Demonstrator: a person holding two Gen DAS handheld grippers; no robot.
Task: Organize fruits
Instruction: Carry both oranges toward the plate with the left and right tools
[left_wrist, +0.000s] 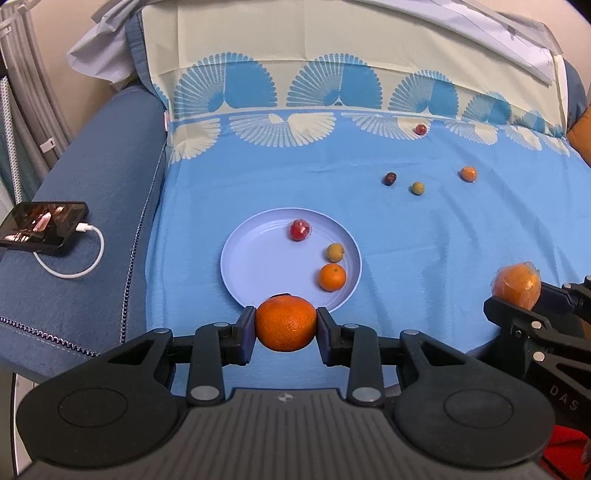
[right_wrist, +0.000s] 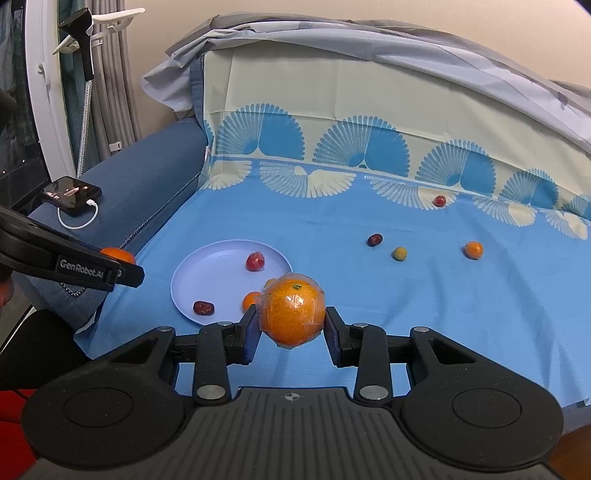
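My left gripper (left_wrist: 285, 325) is shut on a bare orange (left_wrist: 285, 322), held just before the near rim of a pale blue plate (left_wrist: 251, 251). The plate holds a red fruit (left_wrist: 300, 229), a small yellow-green fruit (left_wrist: 335, 252) and a small orange (left_wrist: 332, 277); the right wrist view also shows a dark date (right_wrist: 203, 307) on it. My right gripper (right_wrist: 291, 326) is shut on a plastic-wrapped orange (right_wrist: 292, 314), right of the plate. It also shows in the left wrist view (left_wrist: 517, 286). Loose on the cloth lie a dark fruit (left_wrist: 389, 178), a yellow-green fruit (left_wrist: 417, 188), a small orange (left_wrist: 468, 173) and a red fruit (left_wrist: 420, 129).
A blue patterned cloth (left_wrist: 406, 240) covers the sofa seat and back. A phone (left_wrist: 44, 227) on a white charging cable (left_wrist: 79, 258) lies on the blue armrest at left. A window frame and curtain (right_wrist: 107, 74) stand behind the armrest.
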